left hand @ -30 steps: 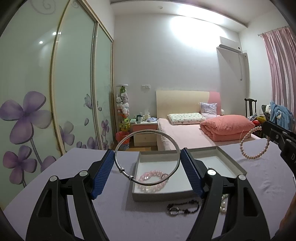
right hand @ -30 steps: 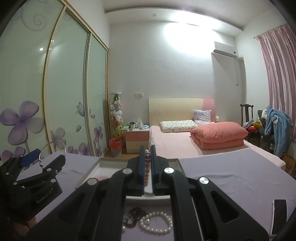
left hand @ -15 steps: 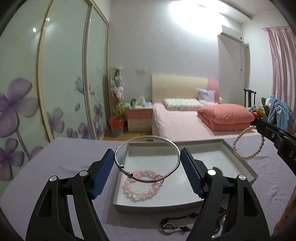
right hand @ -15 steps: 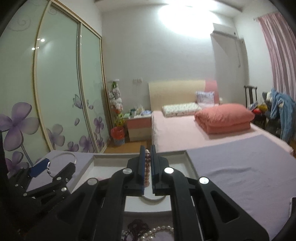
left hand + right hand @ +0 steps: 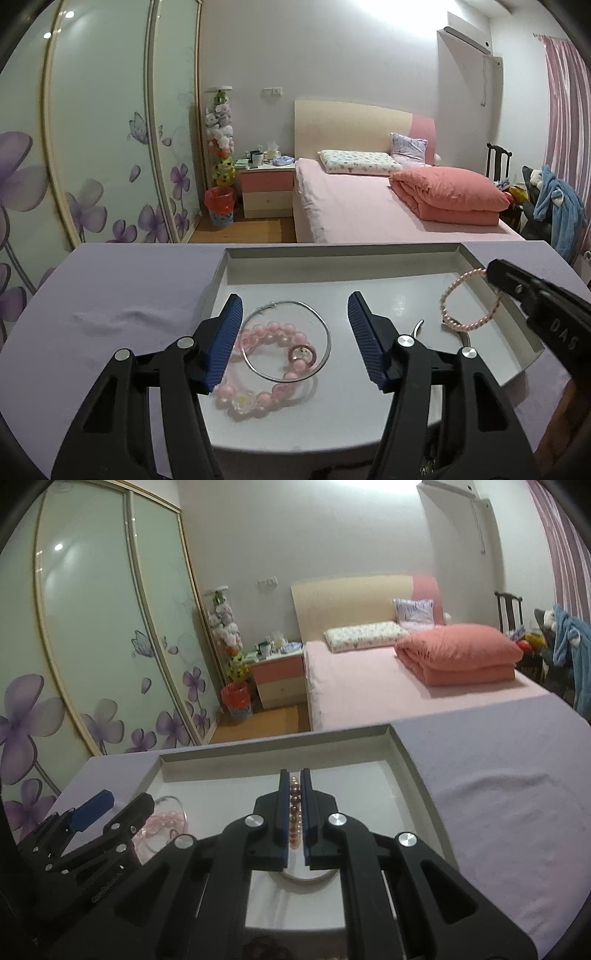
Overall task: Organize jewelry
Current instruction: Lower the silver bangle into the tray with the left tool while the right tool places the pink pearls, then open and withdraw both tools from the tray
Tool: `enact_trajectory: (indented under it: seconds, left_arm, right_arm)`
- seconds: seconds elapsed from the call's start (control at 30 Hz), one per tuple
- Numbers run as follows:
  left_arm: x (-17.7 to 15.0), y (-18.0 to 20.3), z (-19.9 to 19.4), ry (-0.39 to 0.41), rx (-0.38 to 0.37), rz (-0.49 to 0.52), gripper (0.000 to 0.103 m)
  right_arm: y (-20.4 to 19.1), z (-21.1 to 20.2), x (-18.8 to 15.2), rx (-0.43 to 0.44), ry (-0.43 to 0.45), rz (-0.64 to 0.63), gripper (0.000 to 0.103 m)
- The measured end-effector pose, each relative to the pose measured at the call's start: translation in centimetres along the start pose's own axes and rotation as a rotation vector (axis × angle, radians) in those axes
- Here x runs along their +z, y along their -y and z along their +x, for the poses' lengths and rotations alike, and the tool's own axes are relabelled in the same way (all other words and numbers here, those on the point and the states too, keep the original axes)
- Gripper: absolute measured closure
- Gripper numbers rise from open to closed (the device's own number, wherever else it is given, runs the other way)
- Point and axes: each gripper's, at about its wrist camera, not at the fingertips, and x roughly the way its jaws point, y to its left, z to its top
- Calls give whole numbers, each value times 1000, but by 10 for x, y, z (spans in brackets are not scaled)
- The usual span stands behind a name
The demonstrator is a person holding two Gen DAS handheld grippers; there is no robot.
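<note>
Left gripper [image 5: 295, 332] jaws closing, nothing pinched – silver bangle [image 5: 287, 341] lies loose between them, resting on the pink bead bracelet [image 5: 258, 369] in the white tray [image 5: 369, 254]. Right gripper [image 5: 294, 812] clamped on a pearl bracelet [image 5: 469, 302], loop hanging over the tray's right side. Tray sits on a lavender tablecloth [image 5: 122, 288]; bed [image 5: 369, 206] beyond.
</note>
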Motion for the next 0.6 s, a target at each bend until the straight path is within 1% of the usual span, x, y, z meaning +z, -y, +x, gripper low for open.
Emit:
enact_trajectory:
  seconds: [0.03, 0.1, 0.13, 0.17, 0.23, 0.3, 0.43, 0.6]
  left_arm:
    - [1, 2, 3, -12, -5, 10, 42]
    - [5, -2, 13, -45, -3, 8, 41]
    - [6, -7, 11, -48, -13, -9, 39]
    - [6, -13, 8, -42, -22, -30, 36]
    - [8, -26, 0, -24, -20, -56, 33]
    - [11, -38, -8, -12, -17, -78, 33]
    - [10, -65, -29, 9, -5, -129, 27]
    - [-2, -80, -52, 6, 6, -134, 27]
  right_arm:
    - [2, 5, 0, 1, -18, 6, 93]
    - [6, 8, 1, 7, -46, 29, 77]
    - [10, 5, 0, 12, -40, 42, 66]
    - [13, -1, 1, 8, -24, 46, 65]
    - [17, -10, 0, 7, -8, 48, 65]
    - [23, -22, 0, 12, 1, 62, 65]
    - [30, -46, -2, 4, 22, 55, 65]
    - [39, -71, -14, -1, 6, 43, 65]
